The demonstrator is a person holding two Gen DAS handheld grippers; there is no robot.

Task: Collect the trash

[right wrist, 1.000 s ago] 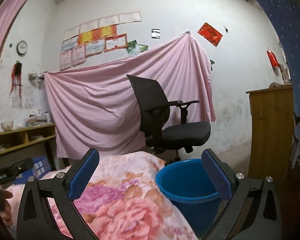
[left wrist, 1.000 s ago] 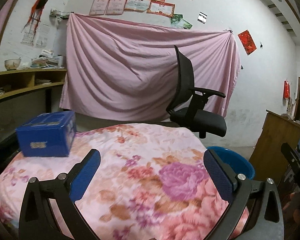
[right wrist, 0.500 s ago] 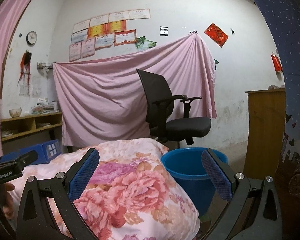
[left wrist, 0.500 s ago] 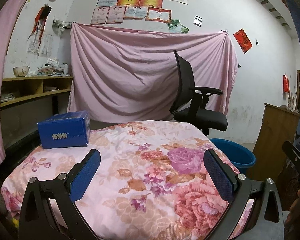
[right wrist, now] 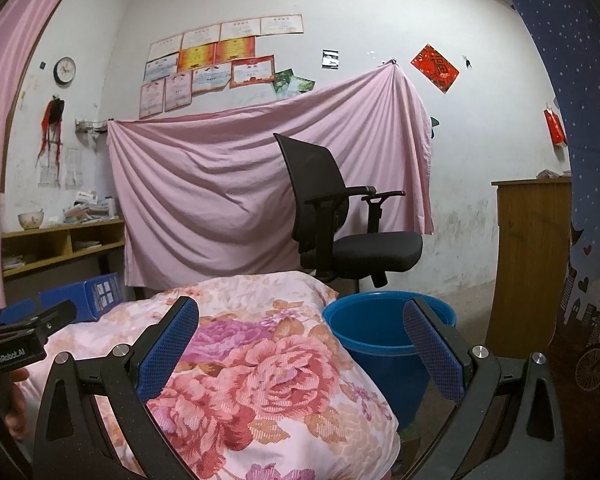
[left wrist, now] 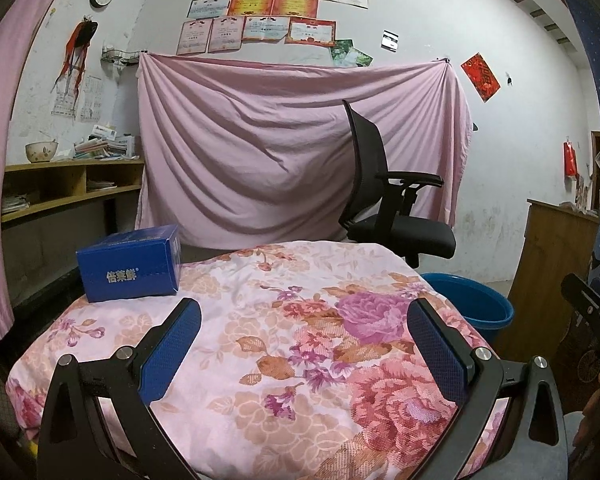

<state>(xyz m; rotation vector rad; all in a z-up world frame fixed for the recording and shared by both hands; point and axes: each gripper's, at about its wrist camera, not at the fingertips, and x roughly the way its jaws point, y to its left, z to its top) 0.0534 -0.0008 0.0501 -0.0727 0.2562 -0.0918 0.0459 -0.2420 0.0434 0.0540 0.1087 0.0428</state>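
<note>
Floral quilt (left wrist: 260, 320) bears a blue box (left wrist: 130, 264) lying lengthwise across, both tongs (left wrist: 304, 344) (right wrist: 300, 340) gaping empty.

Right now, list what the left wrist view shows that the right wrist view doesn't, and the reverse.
Only the left wrist view shows the blue box's printed front face and the left gripper's open fingers over the floral quilt.

Only the right wrist view shows inside the blue bucket, the full cabinet front, and the right gripper, open.

Both show the box, quilt, bucket, black office chair and pink sheet.
</note>
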